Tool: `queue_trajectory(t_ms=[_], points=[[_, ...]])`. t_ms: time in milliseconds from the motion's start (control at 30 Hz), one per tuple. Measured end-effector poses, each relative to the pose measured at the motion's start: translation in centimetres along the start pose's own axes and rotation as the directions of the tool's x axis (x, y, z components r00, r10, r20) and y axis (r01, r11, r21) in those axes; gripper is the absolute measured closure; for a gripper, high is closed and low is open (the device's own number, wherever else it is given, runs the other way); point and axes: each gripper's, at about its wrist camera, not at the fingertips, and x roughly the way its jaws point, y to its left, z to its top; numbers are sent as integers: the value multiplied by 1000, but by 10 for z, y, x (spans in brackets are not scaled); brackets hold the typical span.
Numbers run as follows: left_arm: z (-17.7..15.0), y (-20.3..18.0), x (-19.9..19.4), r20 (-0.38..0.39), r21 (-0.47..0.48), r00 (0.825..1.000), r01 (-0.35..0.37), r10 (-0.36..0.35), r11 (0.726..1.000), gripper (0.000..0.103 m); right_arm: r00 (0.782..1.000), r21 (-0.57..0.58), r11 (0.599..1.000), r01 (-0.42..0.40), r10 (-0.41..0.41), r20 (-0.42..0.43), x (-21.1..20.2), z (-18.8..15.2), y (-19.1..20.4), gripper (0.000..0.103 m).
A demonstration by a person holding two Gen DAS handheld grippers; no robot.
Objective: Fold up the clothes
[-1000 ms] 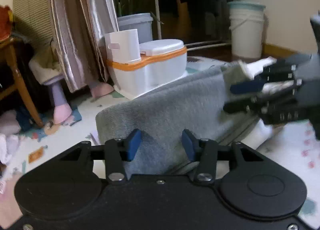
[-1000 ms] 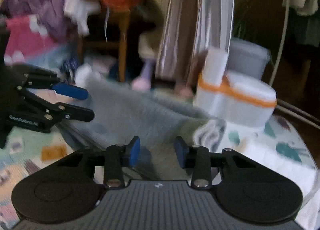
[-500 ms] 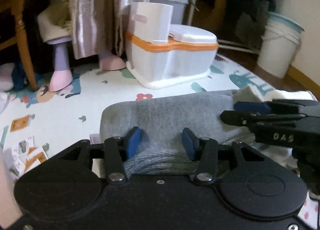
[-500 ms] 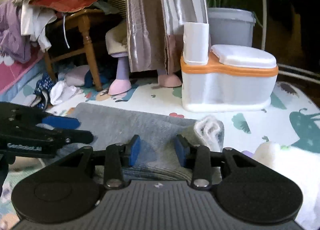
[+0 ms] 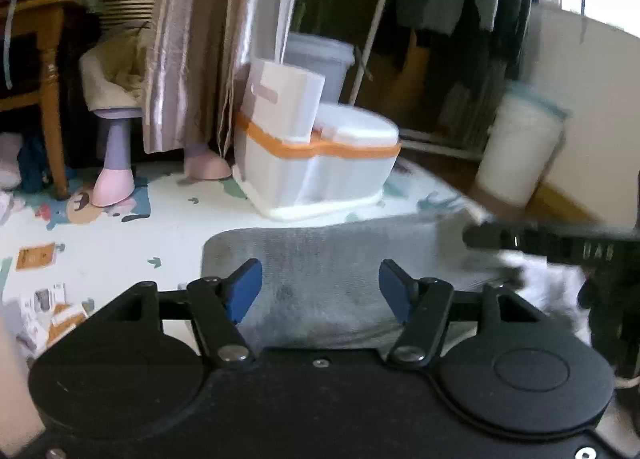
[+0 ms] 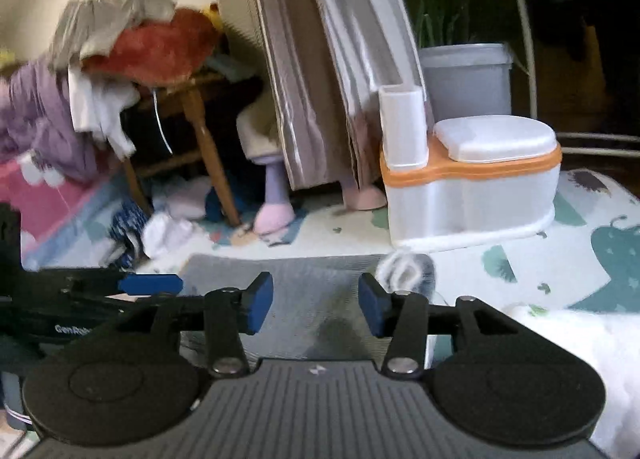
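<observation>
My left tongs are opening, blue pads apart, nothing pinched; the grey garment lies folded flat on the play mat under and beyond the pads, not pressed by them. My right tongs are opening too, narrower gap, pads clear of the cloth; the same grey garment sits between and past them, with a rolled whitish cuff at its far right corner. Each tongs shows in the other's view: the right one enters from the right in the left wrist view, blurred, low over the garment's right end; the left one enters from the left in the right wrist view, over the garment's left end.

Containers: white potty with an orange band stands on the mat far of the garment, lid down, contents hidden. Grey bucket behind it, lid on, inside not visible; green leaves show behind it, can't tell if they grow from it. White bucket far right by the wall, lidded, blurred, contents can't tell.

Wooden chair far left carries a heap of clothes: grey, red, white, purple. White fluffy cloth near right on the mat. Curtain hangs behind the potty.
</observation>
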Motion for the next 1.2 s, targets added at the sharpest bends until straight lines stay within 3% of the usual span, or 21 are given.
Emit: queue_trajectory(t_ms=[100,167,333,500,600,767,867,1200], points=[[-14,-1,-29,14,-49,1000,14,-13,999,25,998,28,1000,8,-6,-57,-24,-4,5,42],[-29,-6,-41,-23,-75,1000,10,-11,997,21,994,67,998,14,-7,-108,-36,-12,10,31],[-62,-23,-67,-134,-134,991,-45,27,990,7,967,195,978,71,-19,-256,-60,-42,27,24],[-59,-43,-101,-182,-108,975,-152,131,982,0,932,112,985,129,-82,-354,-82,-59,66,12],[-44,-57,-130,-140,-71,968,-218,207,973,0,927,100,983,154,-109,-359,-99,-52,78,1],[-29,-66,-161,-127,-63,965,-240,231,969,0,922,95,977,193,-147,-358,-114,-37,88,1],[-33,-72,-159,-157,-5,953,-263,259,965,0,912,56,974,221,-186,-365,-117,-36,94,1],[-42,-67,-151,-184,-11,944,-281,274,960,0,891,1,958,288,-267,-368,-114,-37,97,1]])
